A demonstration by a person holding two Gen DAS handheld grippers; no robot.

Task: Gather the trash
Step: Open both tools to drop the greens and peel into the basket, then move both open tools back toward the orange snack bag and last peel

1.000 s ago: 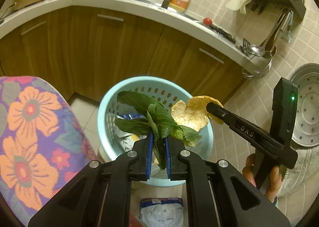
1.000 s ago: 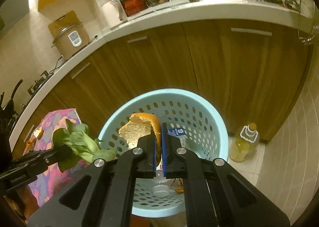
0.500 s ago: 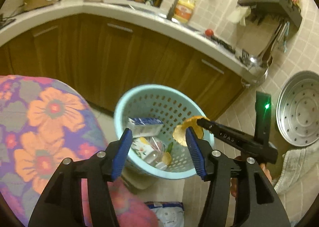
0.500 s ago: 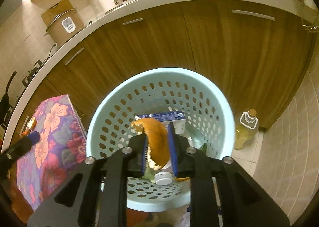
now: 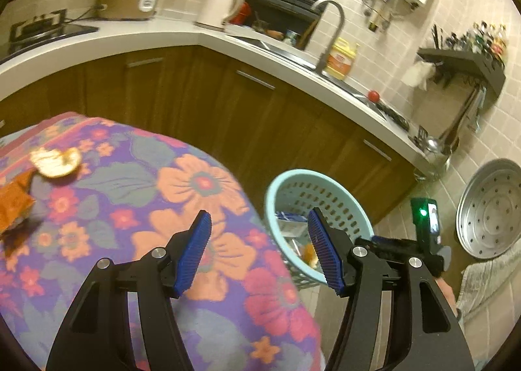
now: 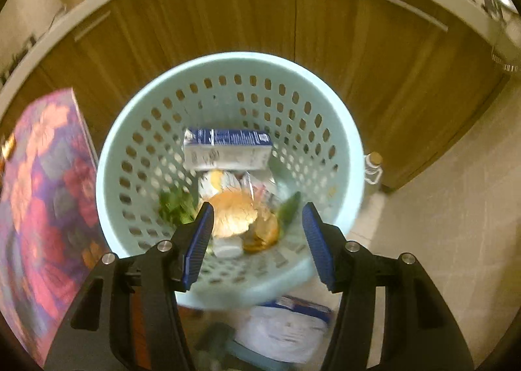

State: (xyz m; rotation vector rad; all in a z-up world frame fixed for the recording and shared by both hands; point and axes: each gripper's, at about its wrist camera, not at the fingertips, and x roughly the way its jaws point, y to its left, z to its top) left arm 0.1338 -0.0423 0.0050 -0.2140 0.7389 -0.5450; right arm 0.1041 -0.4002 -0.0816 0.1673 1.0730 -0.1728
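Both grippers released, nothing held: left gripper over the floral-cloth desk, right gripper above the pale-blue perforated plastic basket. In basket: orange peel, green leaves, blue-white carton. Left on desk: curled peel piece, orange wrapper

The left tool is matte black plastic with two angular fingers, each faced with a ribbed blue pad and pinned with round silver screws. The right tool has the same build: black arms, blue ridged pads, silver screws. From the left wrist view its black body carries a small green light, with bare skin of a hand just beneath it.
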